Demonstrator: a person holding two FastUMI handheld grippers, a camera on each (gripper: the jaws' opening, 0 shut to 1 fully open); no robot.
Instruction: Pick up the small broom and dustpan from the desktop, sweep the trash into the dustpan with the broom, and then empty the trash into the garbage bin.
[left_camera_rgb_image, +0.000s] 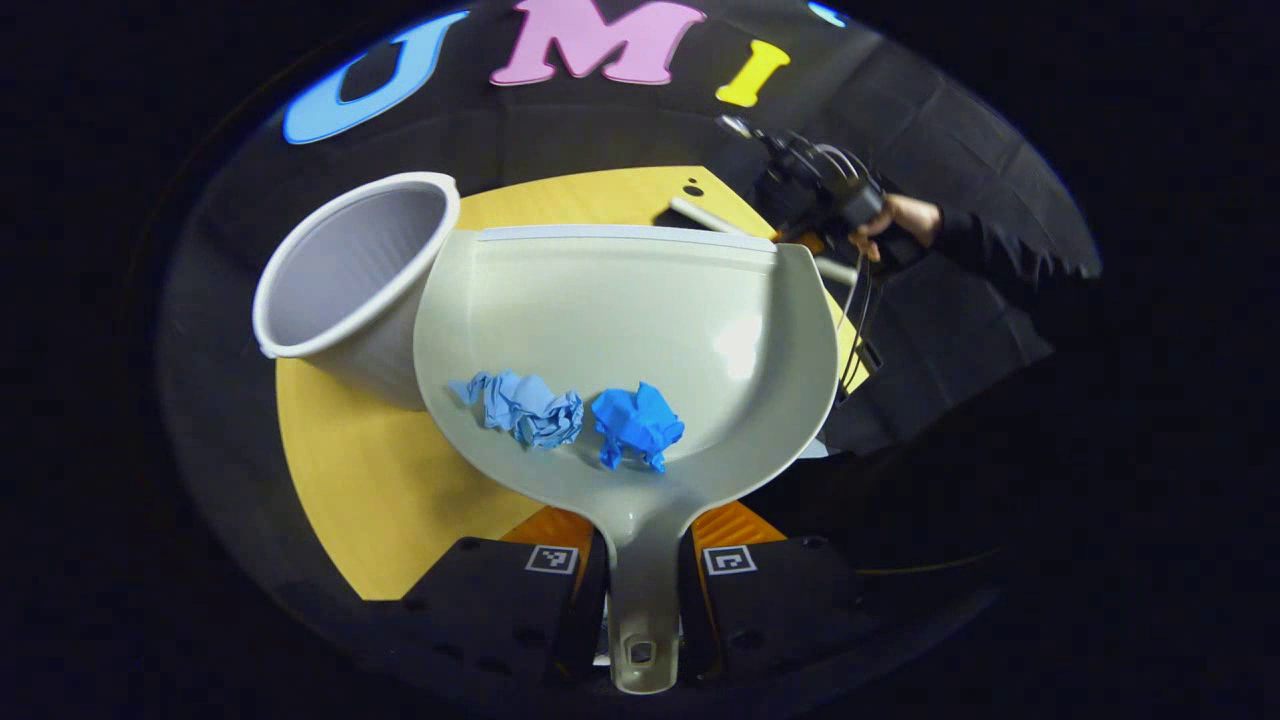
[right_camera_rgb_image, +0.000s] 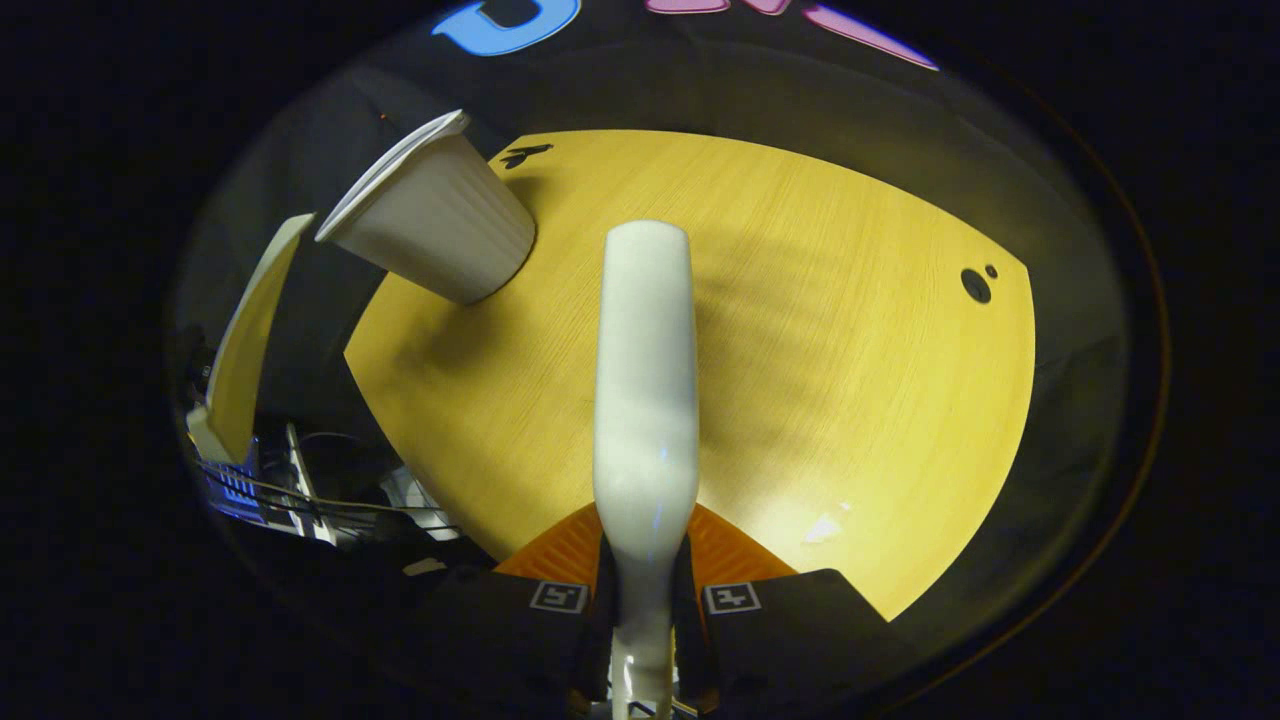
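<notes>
Left gripper (left_camera_rgb_image: 640, 575) is clamped on the handle of the pale grey-green plastic dustpan (left_camera_rgb_image: 640, 330), both fingers pressing its sides. The dustpan's long axis runs straight away from the left gripper view's camera, handle near, open lip far. The pan is held above the round yellow wood-grain desktop (left_camera_rgb_image: 350, 480).

In the pan, near the handle end: 2 crumpled paper wads side by side, 1 light blue (left_camera_rgb_image: 525, 407) on the left, 1 brighter blue (left_camera_rgb_image: 637, 425) on the right. They sit just apart; cannot tell if they touch.

The white ribbed plastic garbage bin (left_camera_rgb_image: 345, 275) is at the pan's left far corner, with its rim touching or overlapping the pan's edge in this view. The bin's mouth looks tilted toward the camera.

Right gripper (right_camera_rgb_image: 645, 600) is closed on the handle of the small white broom (right_camera_rgb_image: 645, 380), fingers on both sides. The broom's long axis points forward over the desktop (right_camera_rgb_image: 850, 400); cannot tell its bristles. In the right gripper view the garbage bin (right_camera_rgb_image: 435, 235) is far left at the desktop's edge, and the dustpan (right_camera_rgb_image: 245, 345) is edge-on beyond it.

In the left gripper view, a hand (left_camera_rgb_image: 900, 220) in a dark sleeve holds the right gripper (left_camera_rgb_image: 815, 195) past the pan's right far corner.
</notes>
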